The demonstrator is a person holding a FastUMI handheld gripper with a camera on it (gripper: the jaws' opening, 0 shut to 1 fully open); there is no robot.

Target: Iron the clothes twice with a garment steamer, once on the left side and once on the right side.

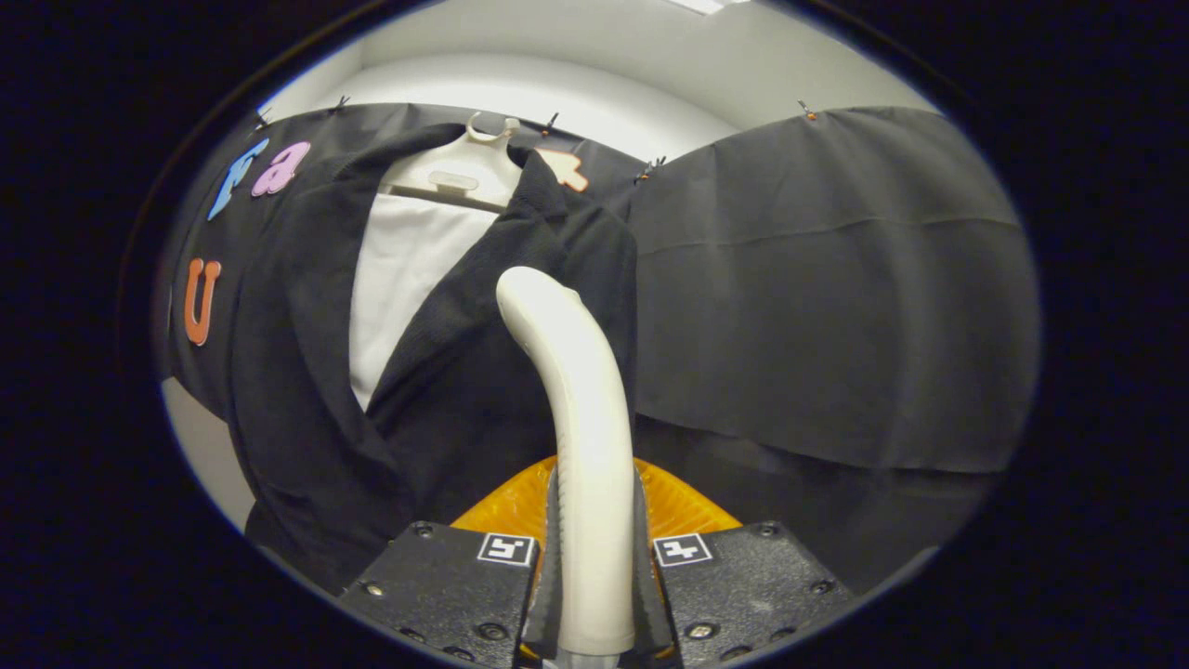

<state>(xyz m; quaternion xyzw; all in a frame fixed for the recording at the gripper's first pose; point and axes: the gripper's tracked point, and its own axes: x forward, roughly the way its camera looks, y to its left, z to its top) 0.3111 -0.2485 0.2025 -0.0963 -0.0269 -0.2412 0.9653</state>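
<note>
Steamer handling comes first: the garment steamer's handle [576, 409] is clamped between the two fingers [555, 557] of the gripper [594, 595], which are closed narrowly on its lower part, one ribbed pad pressed against each side. The handle looks like smooth, hard, glossy plastic — stiff, but probably slippery — so the hold low on the straight section, where the pads bite squarely, is judged the sound place; higher up it curves away and a grip there would likely twist. An orange, ribbed part [506, 506] of the steamer shows just behind the fingers; its weight cannot be told, though a water-filled body would pull the handle down.

The dark jacket [446, 390] hangs on a pale hanger [455, 172] against the booth's wall, beyond the handle and mostly to the left of it, open at the front over a white shirt [399, 269]. The cloth appears soft and limp, likely to swing or fold if pushed hard, so light strokes are judged best.

Much is hidden. The steamer's head and steam face are not visible — whether they touch the cloth cannot be told. The jacket's lower hem is cut off, its right front is partly covered by the handle, and the hose is hidden below the fingers.
</note>
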